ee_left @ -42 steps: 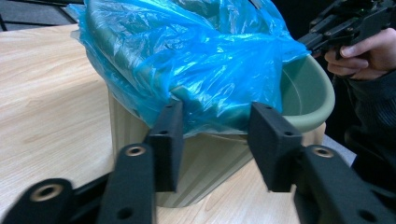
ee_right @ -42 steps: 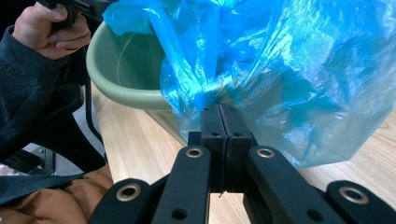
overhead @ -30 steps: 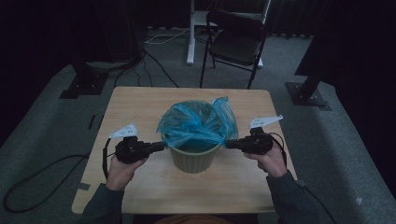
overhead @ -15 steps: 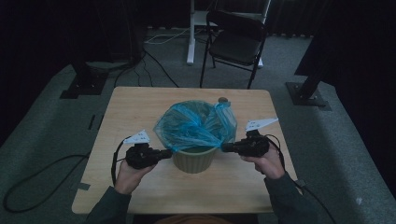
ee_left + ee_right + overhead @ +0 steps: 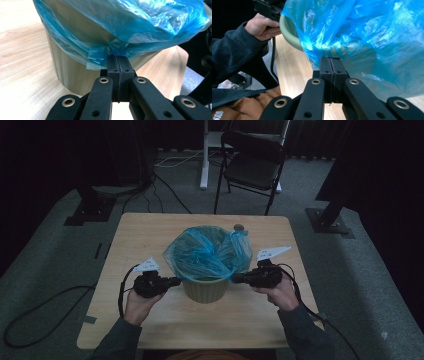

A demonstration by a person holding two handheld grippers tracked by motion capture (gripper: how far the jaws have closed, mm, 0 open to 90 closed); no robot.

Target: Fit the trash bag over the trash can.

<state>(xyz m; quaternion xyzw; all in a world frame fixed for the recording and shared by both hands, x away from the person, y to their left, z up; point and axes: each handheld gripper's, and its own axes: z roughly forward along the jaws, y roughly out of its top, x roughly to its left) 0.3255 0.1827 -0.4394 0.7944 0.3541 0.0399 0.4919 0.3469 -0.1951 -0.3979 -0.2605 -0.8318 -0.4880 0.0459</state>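
Both grippers have come down and inward since the earlier frame, drawing the blue bag's edge down over the bin rim. The left gripper point(image 5: 174, 281) has its jaws pressed together, pinching the hem of the blue bag point(image 5: 207, 254) against the bin's side. The right gripper point(image 5: 236, 279) likewise pinches the bag on the opposite side. The green bin point(image 5: 205, 290) stands upright at the middle of the worktop point(image 5: 150, 227).
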